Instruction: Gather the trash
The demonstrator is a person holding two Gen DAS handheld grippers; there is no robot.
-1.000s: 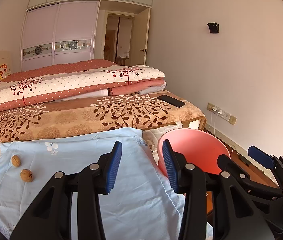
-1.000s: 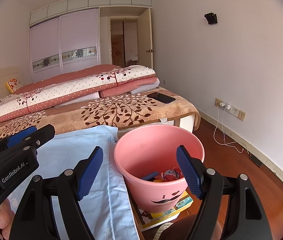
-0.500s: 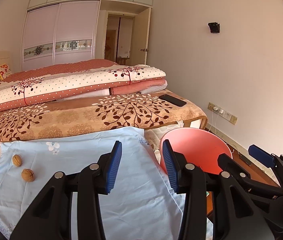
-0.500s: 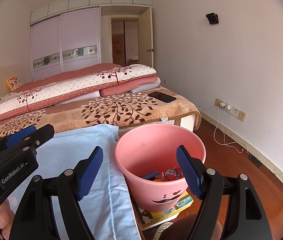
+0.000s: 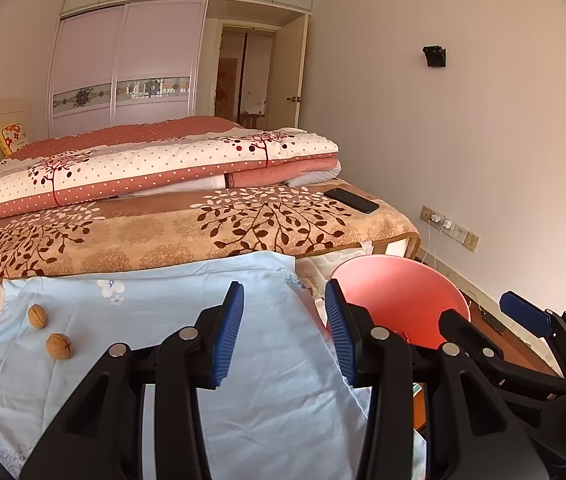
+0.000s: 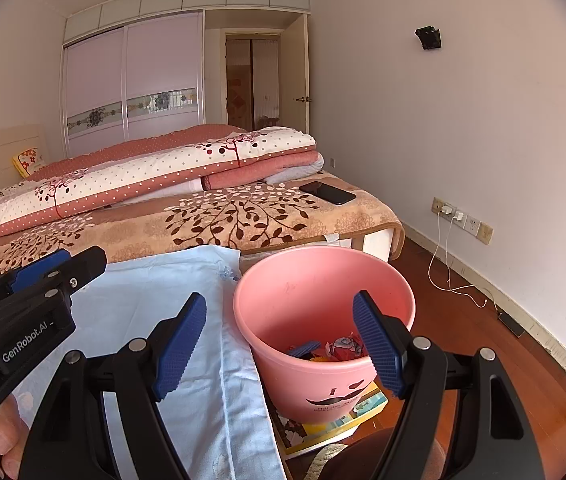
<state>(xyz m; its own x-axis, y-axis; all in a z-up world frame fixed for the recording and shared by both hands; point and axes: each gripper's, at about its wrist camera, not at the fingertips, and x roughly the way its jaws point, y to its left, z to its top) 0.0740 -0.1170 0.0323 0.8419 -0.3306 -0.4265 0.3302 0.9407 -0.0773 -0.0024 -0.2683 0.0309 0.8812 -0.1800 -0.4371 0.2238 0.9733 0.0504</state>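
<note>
The left gripper (image 5: 283, 334) has its blue pads spread apart with nothing between them, poised over the pale blue cloth (image 5: 187, 344). The right gripper (image 6: 279, 344) is spread wider still, also empty, its right pad hanging over the mouth of the pink bucket (image 6: 399, 292).

Out to the left of the left jaws, well apart from them, two walnuts (image 5: 59, 346) lie on the cloth, one just beyond the other and not touching. These look like the remaining trash. Beside the left jaws on the right stands the bucket, already holding some colourful wrappers (image 6: 343, 347) at its bottom and resting on a picture book (image 6: 363, 404).

The step in hand appears to be going for a walnut with the left gripper. To do it well, the person should swing the jaws leftward, centre them on the nearer nut, come down until the pads straddle its widest part, and close gently: a round, hard shell may squirt out, and pressing low risks pinching cloth. Farther ahead, a phone (image 5: 351, 200) lies on the brown blanket (image 5: 163, 232).
</note>
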